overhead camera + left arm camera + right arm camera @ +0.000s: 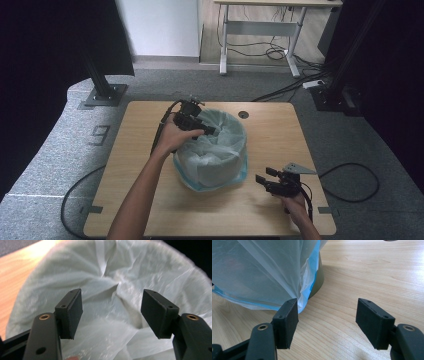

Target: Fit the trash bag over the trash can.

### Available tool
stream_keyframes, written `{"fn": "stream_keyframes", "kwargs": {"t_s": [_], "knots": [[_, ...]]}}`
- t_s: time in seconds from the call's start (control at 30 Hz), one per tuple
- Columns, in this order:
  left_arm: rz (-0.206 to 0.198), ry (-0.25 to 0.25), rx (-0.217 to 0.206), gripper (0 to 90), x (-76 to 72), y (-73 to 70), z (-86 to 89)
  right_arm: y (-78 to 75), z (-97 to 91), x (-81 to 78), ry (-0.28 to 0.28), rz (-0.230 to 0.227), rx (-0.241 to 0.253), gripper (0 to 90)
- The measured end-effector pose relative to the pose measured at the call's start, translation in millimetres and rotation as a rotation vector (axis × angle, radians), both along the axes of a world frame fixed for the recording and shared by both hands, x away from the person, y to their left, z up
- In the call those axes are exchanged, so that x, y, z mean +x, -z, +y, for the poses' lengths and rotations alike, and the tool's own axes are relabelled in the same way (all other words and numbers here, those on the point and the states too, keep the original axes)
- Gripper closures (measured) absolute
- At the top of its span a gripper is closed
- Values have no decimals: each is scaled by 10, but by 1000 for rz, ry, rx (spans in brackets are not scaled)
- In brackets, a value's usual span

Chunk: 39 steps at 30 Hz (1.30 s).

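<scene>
We see a thin, crinkled, glossy plastic bag point(215, 145) on a smooth, matt wood table point(150, 200); matt black gripper pads point(75, 312).

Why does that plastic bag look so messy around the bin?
The bag is not fitted neatly: its blue-edged hem hangs bunched and uneven down the bin, and inside it lies crumpled. Nothing is spilled or broken.

A round bin point(212, 170) lined with a thin, translucent pale-white plastic bag point(220, 135) stands upright near the middle of the light wooden worktop point(140, 150). The bag's crumpled film sags into the bin's mouth, folds over the rim and hangs down the outside, ending in a blue-edged hem point(312, 277) just above the worktop. Below that hem a strip of the bin's dark olive wall point(318, 277) shows.
</scene>
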<state>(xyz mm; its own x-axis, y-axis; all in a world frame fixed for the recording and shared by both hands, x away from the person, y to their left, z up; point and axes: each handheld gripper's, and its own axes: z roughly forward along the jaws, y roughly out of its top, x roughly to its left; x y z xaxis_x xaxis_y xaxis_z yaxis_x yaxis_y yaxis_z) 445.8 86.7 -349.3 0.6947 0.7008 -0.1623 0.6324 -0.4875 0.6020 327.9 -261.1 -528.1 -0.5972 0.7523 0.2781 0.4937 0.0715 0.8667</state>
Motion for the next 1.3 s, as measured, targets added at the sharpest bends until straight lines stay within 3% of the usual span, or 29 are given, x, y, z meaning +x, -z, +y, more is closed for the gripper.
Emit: {"fn": "stream_keyframes", "kwargs": {"t_s": [0.07,0.13,0.2,0.23,0.3,0.47,0.63,0.77,0.97,1.17,1.3], "knots": [[6,1,10,335,7,23,-13,6,4,2,4,0,1,336],[27,12,49,337,29,73,-69,7,0,10,10,-1,-2,336],[41,19,59,342,33,87,-85,1,-15,6,14,-3,0,336],[64,36,84,343,36,123,-110,-1,-27,7,16,-3,1,337],[69,35,107,346,27,163,-133,-1,-49,10,30,-1,6,339],[82,18,120,347,35,203,-155,0,-77,21,61,1,12,341],[109,8,164,346,59,221,-210,-8,-100,17,73,2,18,342],[99,9,153,345,50,206,-211,4,-108,20,92,5,12,345],[63,30,87,346,-32,68,-228,5,-146,29,117,11,24,347],[19,83,40,345,-275,-74,-241,-13,-134,12,119,-12,6,351],[19,105,50,345,-393,-64,-253,-17,-99,5,110,-21,-5,351]]}}
